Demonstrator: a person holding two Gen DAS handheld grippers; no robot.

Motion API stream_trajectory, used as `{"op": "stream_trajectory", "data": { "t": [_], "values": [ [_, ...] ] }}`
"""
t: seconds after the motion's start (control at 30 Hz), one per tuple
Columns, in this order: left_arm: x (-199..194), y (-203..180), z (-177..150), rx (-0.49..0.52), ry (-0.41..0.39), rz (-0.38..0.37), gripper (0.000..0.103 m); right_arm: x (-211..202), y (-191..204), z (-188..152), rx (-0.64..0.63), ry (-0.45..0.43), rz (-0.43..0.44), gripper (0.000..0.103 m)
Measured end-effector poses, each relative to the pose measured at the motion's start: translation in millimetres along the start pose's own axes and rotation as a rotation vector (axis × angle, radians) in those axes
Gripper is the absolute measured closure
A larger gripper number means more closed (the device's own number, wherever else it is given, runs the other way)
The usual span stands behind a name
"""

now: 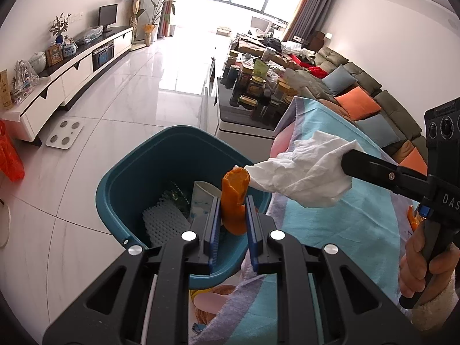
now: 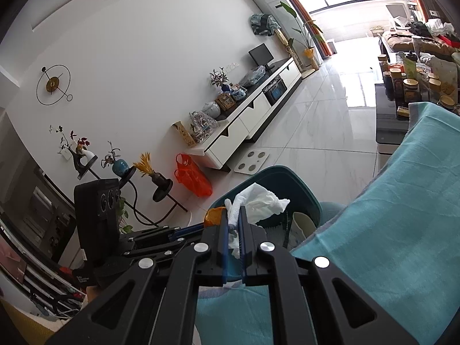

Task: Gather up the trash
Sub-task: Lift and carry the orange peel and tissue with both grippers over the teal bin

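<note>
Blue-green cloth (image 1: 339, 247), large, with pink and lilac bands, drapes over the surface on the right; what lies under it is hidden. In the right wrist view the same cloth (image 2: 382, 230) fills the lower right, cut off by the lens edge.

Teal bin (image 1: 126, 184) stands on the pale tile floor, touching the cloth's edge; near rim hidden behind the left gripper's body. Inside: a white dimpled foam sheet (image 1: 165, 224), a pale paper cup (image 1: 201, 198) lying tilted, and something dark beside it, hard to make out. In the right wrist view the bin (image 2: 302, 189) is mostly covered by the tissue and the fingers.

White crumpled tissue (image 1: 302, 175): clamped in the right gripper (image 1: 345, 159), jaws nearly closed on one end, the rest hanging free toward the bin's right rim, above it. Loose tip touches or just overlaps the peel; cannot tell which. Right wrist view: tissue (image 2: 258, 204) bulges past the tips of the right gripper (image 2: 234, 211), part of it squeezed between the blue pads.

Orange peel (image 1: 234, 198), a curled strip: pinched at narrow spread in the left gripper (image 1: 233, 201), upper end sticking out beyond the fingertips, held over the bin's open mouth. From the right wrist only a sliver of peel (image 2: 214, 215) shows, behind the right gripper's finger.
</note>
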State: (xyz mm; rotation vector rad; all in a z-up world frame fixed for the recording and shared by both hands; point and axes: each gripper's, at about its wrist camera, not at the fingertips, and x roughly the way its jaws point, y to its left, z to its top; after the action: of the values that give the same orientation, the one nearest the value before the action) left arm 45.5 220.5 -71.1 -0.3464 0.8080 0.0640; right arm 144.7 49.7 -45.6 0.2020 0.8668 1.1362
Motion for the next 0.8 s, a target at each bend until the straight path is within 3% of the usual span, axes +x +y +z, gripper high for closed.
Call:
{"op": "stream_trajectory", "data": {
  "t": [0.8],
  "values": [
    [24, 16, -1, -0.035, 0.028, 0.035, 0.086, 47, 11, 6, 0.001, 0.093, -0.034, 0.098]
  ]
}}
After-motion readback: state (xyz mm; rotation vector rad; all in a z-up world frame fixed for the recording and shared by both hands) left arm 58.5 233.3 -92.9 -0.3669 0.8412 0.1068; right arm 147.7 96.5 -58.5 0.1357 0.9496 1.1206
